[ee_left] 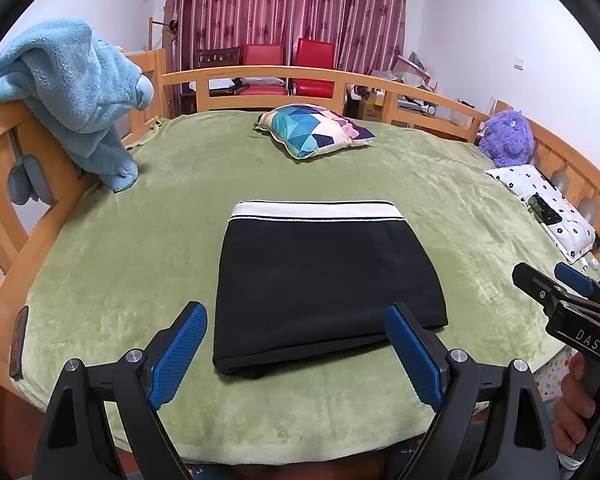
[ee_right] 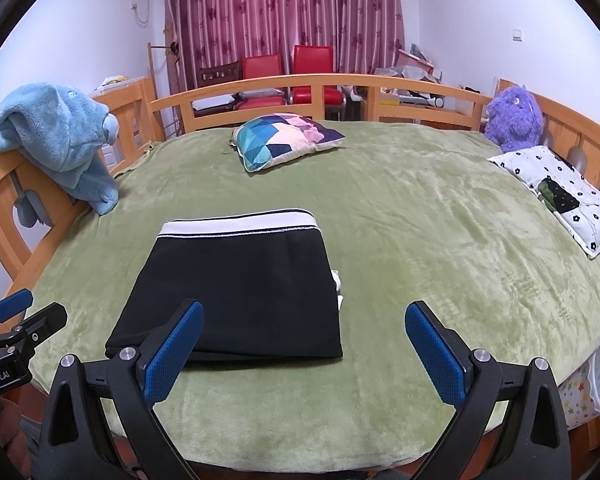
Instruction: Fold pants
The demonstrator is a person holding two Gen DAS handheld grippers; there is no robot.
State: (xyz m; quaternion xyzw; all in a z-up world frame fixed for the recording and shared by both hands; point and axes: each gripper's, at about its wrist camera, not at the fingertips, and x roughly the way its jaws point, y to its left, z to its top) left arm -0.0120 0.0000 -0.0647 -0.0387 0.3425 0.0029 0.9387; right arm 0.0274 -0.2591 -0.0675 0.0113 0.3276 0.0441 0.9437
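So I've got both the left gripper (ee_left: 296, 344) and right gripper (ee_right: 304, 348) spread wide and holding nothing, with the pants (ee_left: 328, 288) folded flat on the green bed (ee_left: 380, 160), waistband far side, closer to my left one.

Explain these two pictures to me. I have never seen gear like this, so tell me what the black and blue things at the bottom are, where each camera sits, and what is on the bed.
No robot here: a person holds one set of tongs in each hand, with a camera on each looking along its fingers. One picture comes from the left tongs, the other from the right tongs. Both stand open and hold nothing. On the green blanket lie folded black pants with a white waistband, a patterned pillow, and a flowered white pillow. A blue plush blanket hangs on the wooden bed rail, and a purple plush toy sits in the far corner.
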